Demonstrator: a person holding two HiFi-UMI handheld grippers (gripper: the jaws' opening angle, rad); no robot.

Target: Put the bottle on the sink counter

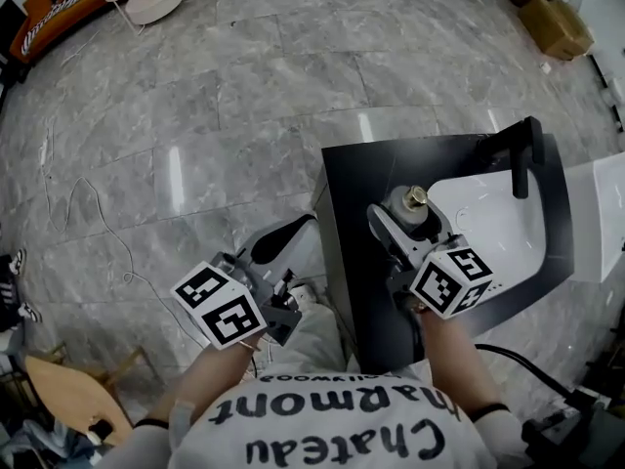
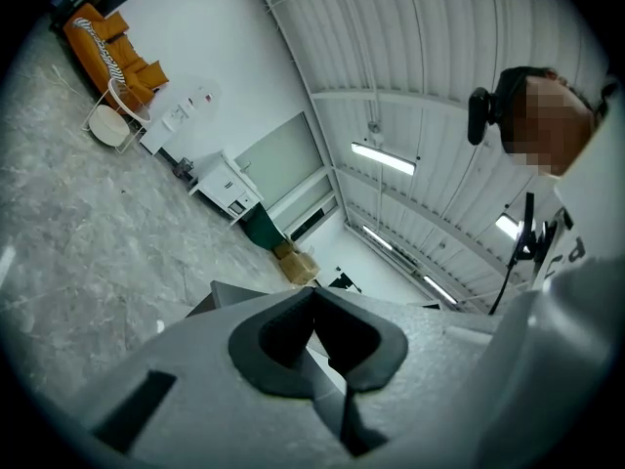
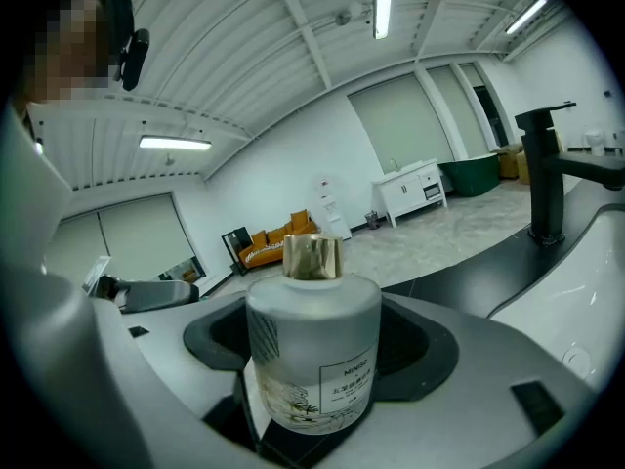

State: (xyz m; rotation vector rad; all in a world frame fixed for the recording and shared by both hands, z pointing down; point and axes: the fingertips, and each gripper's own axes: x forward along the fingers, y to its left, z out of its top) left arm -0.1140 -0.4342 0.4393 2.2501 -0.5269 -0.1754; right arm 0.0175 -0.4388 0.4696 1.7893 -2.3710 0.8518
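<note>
Over worktop [image 1: 354, 262], sink's [image 1: 493, 231] 9 o'clock, R gripper [image 1: 408, 225] fingers clamp bottle [image 3: 312, 345] upright for set-down; L gripper [image 2: 317, 335] closed, empty.

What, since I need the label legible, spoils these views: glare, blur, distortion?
Head view: light streaks glare on the floor. Right gripper view: bottle sharp, fisheye bends the ceiling beams. Left gripper view: ceiling lamps bright, claw shadowed.
</note>
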